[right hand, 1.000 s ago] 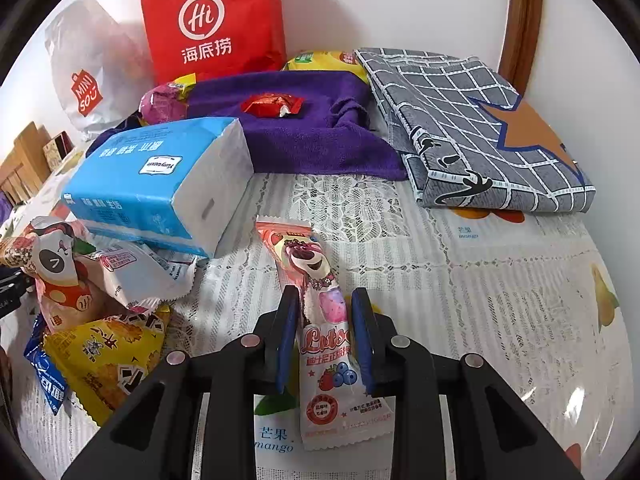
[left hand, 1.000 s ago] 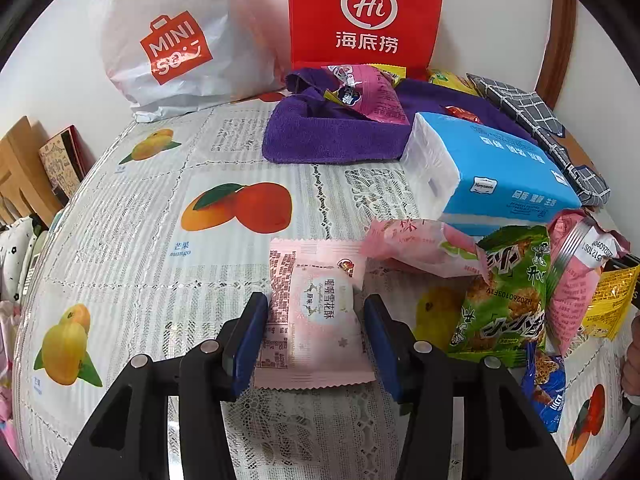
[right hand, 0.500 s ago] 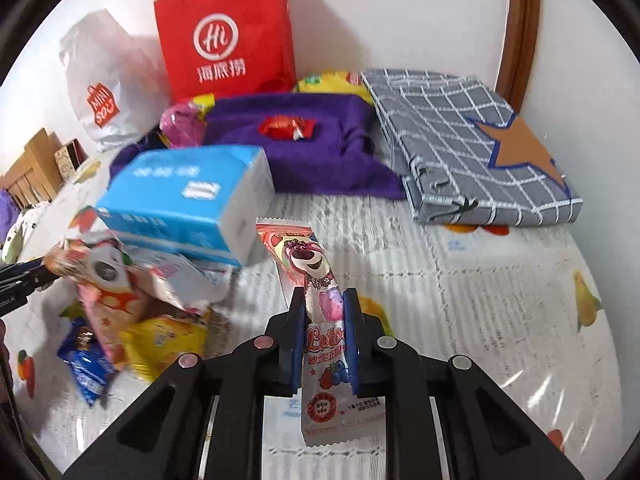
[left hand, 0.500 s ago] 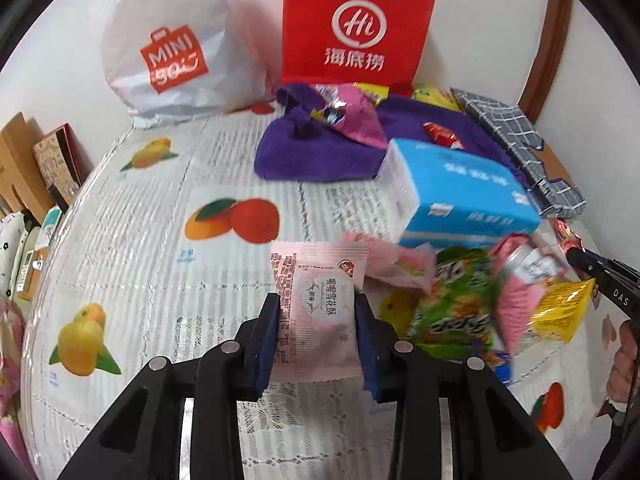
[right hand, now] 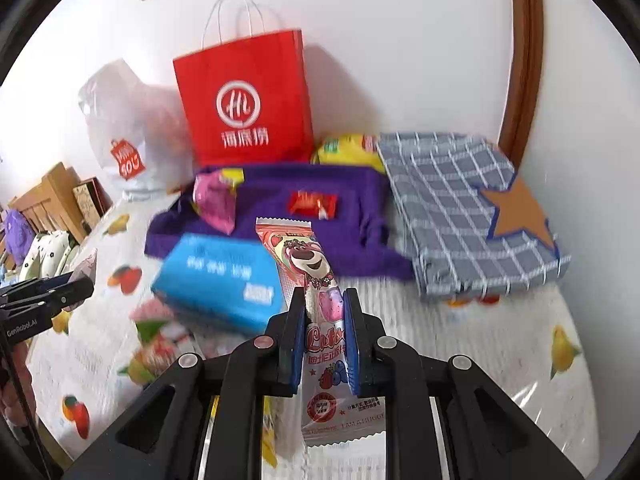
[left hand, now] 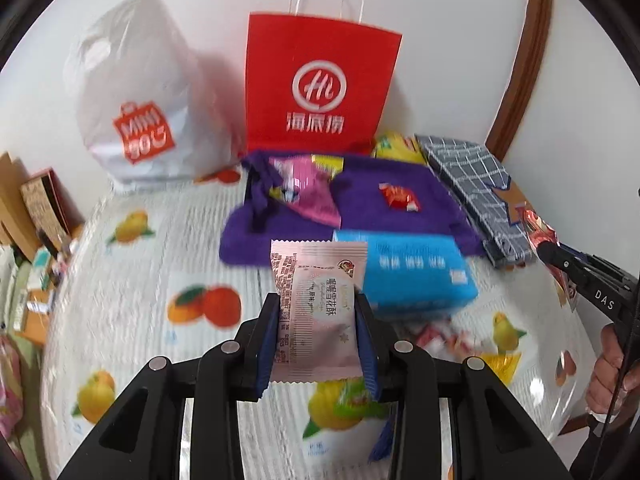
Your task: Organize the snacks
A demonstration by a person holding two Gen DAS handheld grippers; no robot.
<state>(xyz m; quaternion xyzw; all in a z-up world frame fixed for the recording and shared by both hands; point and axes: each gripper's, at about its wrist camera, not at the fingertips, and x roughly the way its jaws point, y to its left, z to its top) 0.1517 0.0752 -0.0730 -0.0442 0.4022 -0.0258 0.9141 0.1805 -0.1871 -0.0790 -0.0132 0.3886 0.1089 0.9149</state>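
Currently both grippers carry 1 snack each, lifted off the table: the left gripper (left hand: 318,332) is closed on a pink square packet (left hand: 318,300) held upright between its blue pads, and the right gripper (right hand: 323,334) is clamped narrow on a long bear-print candy stick (right hand: 316,280), pinched at mid-length with both ends sticking out. Step in hand looks like the carry phase, pick done, drop-off not yet made. Next move likely calls for bringing each item over a destination, maybe the red paper bag (left hand: 320,92) or the purple towel (left hand: 384,204), and opening the jaws only once the pack is over it; which destination is meant I cannot tell. Thin wrappers could twist or slip in the pinch, so a level approach seems wise. Counts: 2 held snacks; on the towel 1 magenta pack (left hand: 308,192) and 1 small red candy (left hand: 400,198); 1 yellow pack (right hand: 344,148) behind the towel beside the red bag; a loose pile of snacks (right hand: 160,340) on the fruit-print tablecloth (left hand: 132,292) below the blue tissue pack (left hand: 416,276), too blurred to count. Also 1 white shopping bag (left hand: 136,92) against the wall, 1 folded grey checked cloth (right hand: 460,208) at the right touching the towel. Tissue pack lies just in front of the towel.
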